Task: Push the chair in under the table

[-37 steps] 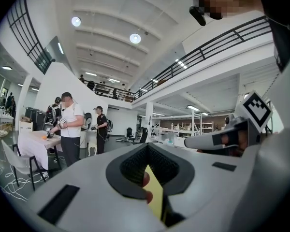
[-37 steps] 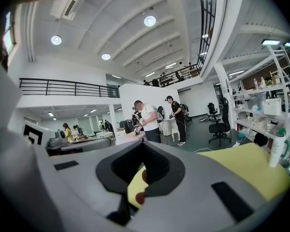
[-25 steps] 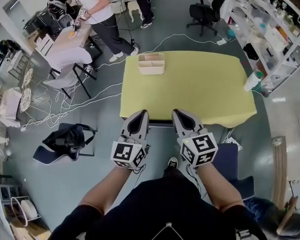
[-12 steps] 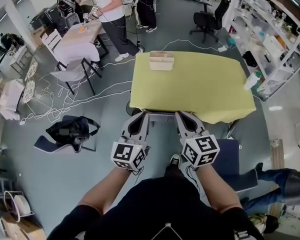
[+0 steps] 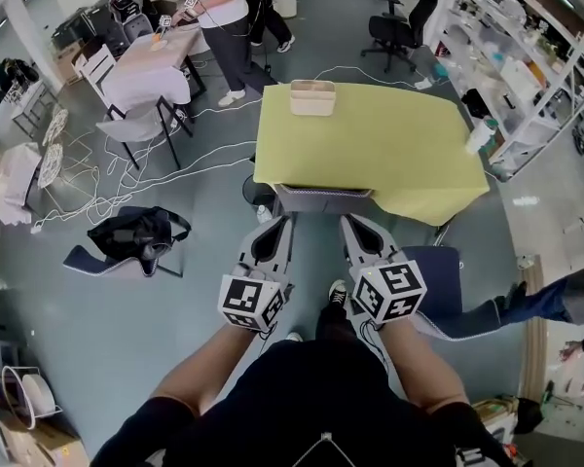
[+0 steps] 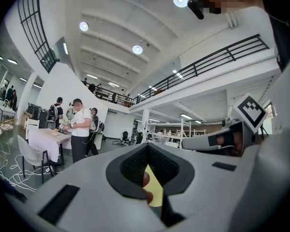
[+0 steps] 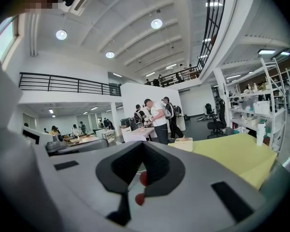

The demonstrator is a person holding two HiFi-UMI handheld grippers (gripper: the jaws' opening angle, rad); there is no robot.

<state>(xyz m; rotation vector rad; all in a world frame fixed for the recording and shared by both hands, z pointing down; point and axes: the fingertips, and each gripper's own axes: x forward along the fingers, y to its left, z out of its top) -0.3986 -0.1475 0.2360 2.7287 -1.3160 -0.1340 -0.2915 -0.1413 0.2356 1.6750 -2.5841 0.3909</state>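
Pointing at the chair just ahead at the bench edge, left gripper and right gripper are pressed together, empty; only head view shows it.

Left gripper: grey body fills the lower frame, jaws together, nothing gripped. A sliver of yellow table shows through the dark padded opening. Right of it, the right gripper sits level, its marker cube on top. Far left of it, a person stands at a cloth-covered table, with a white chair beside that. Above it are a balcony railing and ceiling lights.
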